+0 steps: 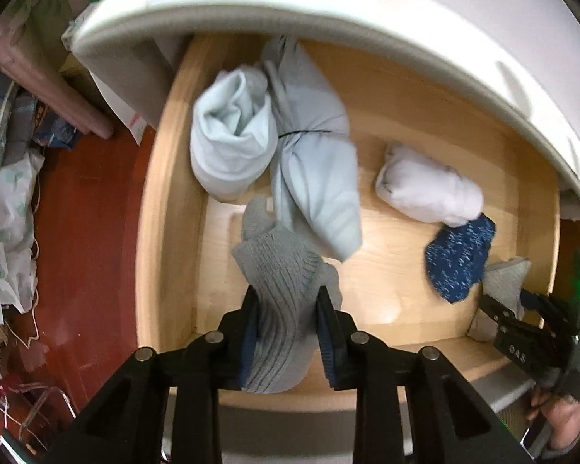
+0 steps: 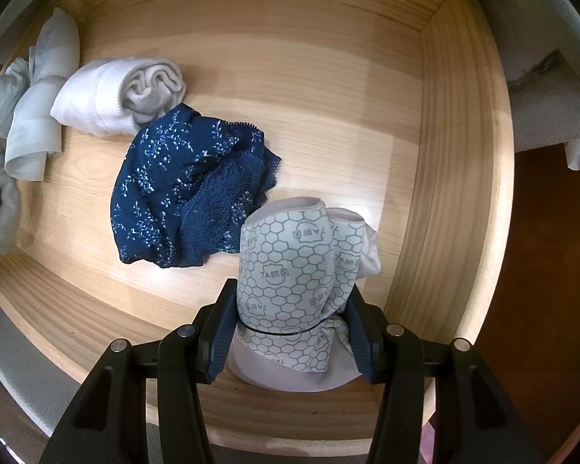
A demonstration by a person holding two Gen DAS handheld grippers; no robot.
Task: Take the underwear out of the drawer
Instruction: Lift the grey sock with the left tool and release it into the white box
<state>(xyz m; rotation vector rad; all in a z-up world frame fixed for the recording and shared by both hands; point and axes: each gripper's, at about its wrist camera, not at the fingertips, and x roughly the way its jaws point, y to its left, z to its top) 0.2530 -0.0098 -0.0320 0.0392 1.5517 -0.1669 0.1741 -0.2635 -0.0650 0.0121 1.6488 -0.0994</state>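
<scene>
An open wooden drawer (image 1: 166,208) holds several rolled garments. My left gripper (image 1: 288,301) is shut on a grey ribbed knit piece (image 1: 278,270) at the drawer's front left. My right gripper (image 2: 290,301) is shut on a rolled hexagon-print underwear (image 2: 286,270) bound by a thin black band, at the drawer's front right (image 2: 444,193). Navy floral lace underwear (image 2: 189,193) lies in the middle, also in the left wrist view (image 1: 458,259). A white roll (image 2: 108,100) and a pale blue tied bundle (image 1: 309,147) lie behind. The right gripper also shows in the left wrist view (image 1: 502,301).
A white cabinet top (image 1: 290,11) overhangs the drawer's back. Red-brown floor (image 1: 81,232) with bags, cords and clutter (image 1: 7,208) lies to the left of the drawer. The drawer's right wall (image 2: 464,154) stands close beside my right gripper.
</scene>
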